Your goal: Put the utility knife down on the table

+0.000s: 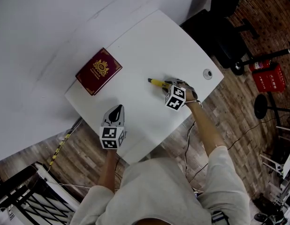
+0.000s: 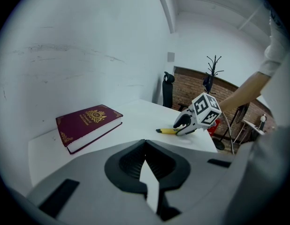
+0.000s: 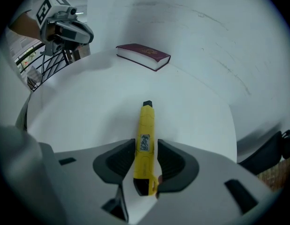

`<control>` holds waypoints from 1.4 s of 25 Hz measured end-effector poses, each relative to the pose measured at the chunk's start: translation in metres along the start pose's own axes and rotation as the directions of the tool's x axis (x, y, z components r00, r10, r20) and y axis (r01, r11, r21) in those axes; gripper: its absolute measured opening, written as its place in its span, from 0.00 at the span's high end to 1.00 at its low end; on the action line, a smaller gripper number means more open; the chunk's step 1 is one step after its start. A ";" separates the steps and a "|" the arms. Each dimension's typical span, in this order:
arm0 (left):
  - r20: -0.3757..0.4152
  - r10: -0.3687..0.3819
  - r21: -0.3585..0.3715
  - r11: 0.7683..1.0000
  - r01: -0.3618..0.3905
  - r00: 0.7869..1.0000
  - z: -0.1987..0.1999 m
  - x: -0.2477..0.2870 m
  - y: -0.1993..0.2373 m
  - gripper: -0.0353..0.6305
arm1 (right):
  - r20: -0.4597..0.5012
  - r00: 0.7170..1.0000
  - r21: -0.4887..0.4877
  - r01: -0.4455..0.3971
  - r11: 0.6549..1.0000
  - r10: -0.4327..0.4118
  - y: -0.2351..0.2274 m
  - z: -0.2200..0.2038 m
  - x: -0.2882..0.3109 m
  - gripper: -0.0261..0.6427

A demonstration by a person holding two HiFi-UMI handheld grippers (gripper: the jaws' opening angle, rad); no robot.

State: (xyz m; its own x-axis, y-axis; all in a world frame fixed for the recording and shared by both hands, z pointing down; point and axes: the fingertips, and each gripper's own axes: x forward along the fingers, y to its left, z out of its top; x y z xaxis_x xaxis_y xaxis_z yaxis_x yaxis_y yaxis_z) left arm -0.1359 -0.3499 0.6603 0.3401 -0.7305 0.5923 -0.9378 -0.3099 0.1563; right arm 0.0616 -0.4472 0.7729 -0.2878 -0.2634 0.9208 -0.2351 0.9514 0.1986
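Observation:
The yellow utility knife (image 1: pixel 158 83) lies flat on the white table (image 1: pixel 149 36), its black tip pointing left in the head view. My right gripper (image 1: pixel 170 85) stands steeply over its rear end. In the right gripper view the knife (image 3: pixel 146 125) rests between the two pads with a thin gap on each side, so the right gripper (image 3: pixel 146 146) is open. My left gripper (image 1: pixel 116 111) hovers near the table's front edge, shut and empty. From the left gripper view, past the closed left gripper (image 2: pixel 145 143), the knife (image 2: pixel 166 131) shows under the right gripper (image 2: pixel 184 124).
A dark red hardcover book (image 1: pixel 99 71) lies at the table's left. A round cable hole (image 1: pixel 208 73) sits near the right corner. A black office chair (image 1: pixel 220 36) and a red box (image 1: pixel 268 77) stand beyond the table's right edge, a black rack (image 1: pixel 23 196) at lower left.

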 end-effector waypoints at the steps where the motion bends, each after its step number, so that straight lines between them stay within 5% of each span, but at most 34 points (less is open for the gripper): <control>1: 0.000 0.001 0.000 1.000 -0.001 1.000 0.000 0.000 0.000 0.94 | 0.001 1.000 0.001 0.002 1.000 -0.002 0.000 0.000 -0.001 0.74; 8: 0.009 -0.001 0.005 1.000 0.001 1.000 0.001 -0.002 0.001 0.94 | 0.046 0.998 0.017 0.043 0.999 -0.044 0.005 0.008 -0.013 0.79; 21: 0.039 -0.017 0.036 0.999 0.016 0.999 0.007 -0.015 -0.015 0.94 | 0.165 0.978 0.268 0.081 0.960 -0.129 0.035 -0.001 -0.058 0.96; 28: 0.062 -0.024 0.059 0.998 0.021 0.998 0.013 -0.029 -0.026 0.94 | 0.246 0.945 0.448 0.088 0.890 -0.217 0.045 -0.004 -0.096 0.96; 35: 0.093 -0.031 0.098 0.995 0.022 0.995 0.023 -0.044 -0.037 0.94 | 0.323 0.878 0.603 0.096 0.792 -0.353 0.046 -0.006 -0.146 0.96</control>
State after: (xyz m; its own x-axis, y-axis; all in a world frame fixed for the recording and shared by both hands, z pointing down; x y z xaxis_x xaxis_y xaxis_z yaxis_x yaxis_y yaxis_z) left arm -0.1144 -0.3207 0.6104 0.3742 -0.7740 0.5108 -0.9188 -0.3840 0.0913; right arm 0.0982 -0.3637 0.6501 -0.4699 -0.6187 0.6296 -0.7739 0.6318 0.0433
